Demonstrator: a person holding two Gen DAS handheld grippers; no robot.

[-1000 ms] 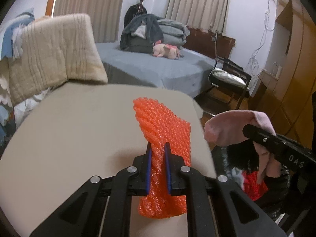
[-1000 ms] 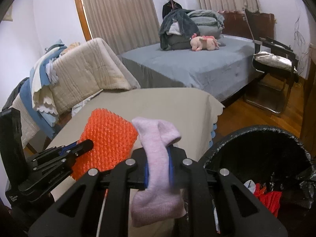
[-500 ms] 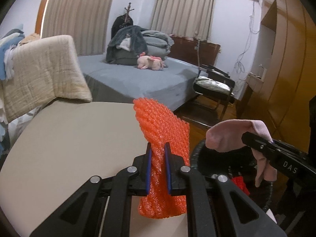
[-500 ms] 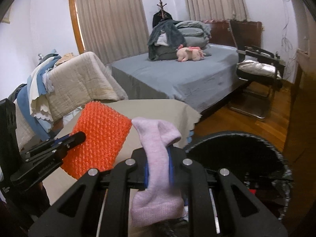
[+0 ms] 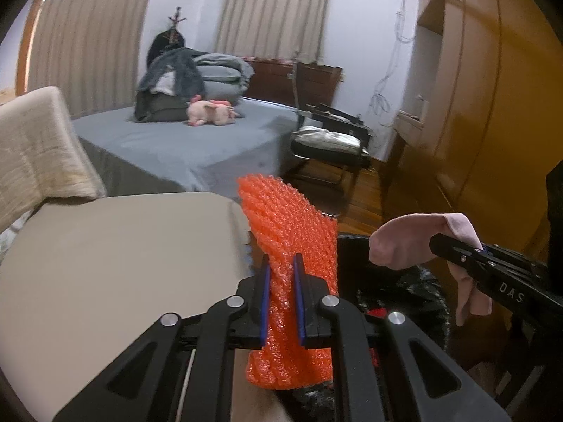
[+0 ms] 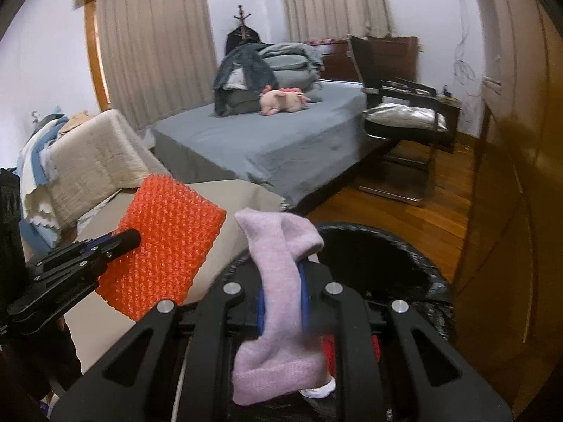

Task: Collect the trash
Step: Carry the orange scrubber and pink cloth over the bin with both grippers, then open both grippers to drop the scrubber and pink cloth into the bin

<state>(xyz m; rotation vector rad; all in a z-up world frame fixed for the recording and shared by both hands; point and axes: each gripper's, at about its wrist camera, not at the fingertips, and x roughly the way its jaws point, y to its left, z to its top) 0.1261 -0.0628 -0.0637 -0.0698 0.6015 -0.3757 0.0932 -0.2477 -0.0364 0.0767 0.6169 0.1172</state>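
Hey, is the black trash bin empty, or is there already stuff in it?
Not empty. Inside the black-lined bin, something red and a white scrap show below the pink sock; how full, cannot tell.

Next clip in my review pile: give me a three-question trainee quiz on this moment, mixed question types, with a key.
1. True or false: the left tool is shut on the orange bubble wrap.
2. Multiple choice: what does the right tool hold? A) a pink plush toy B) a pale pink sock C) a grey cushion
3. Short answer: what lies just beyond and below both held items, to the right of the beige table?

Key:
1. True; its blue pads press on the wrap from both sides.
2. B
3. The bin lined with a black bag, which already has something red inside.
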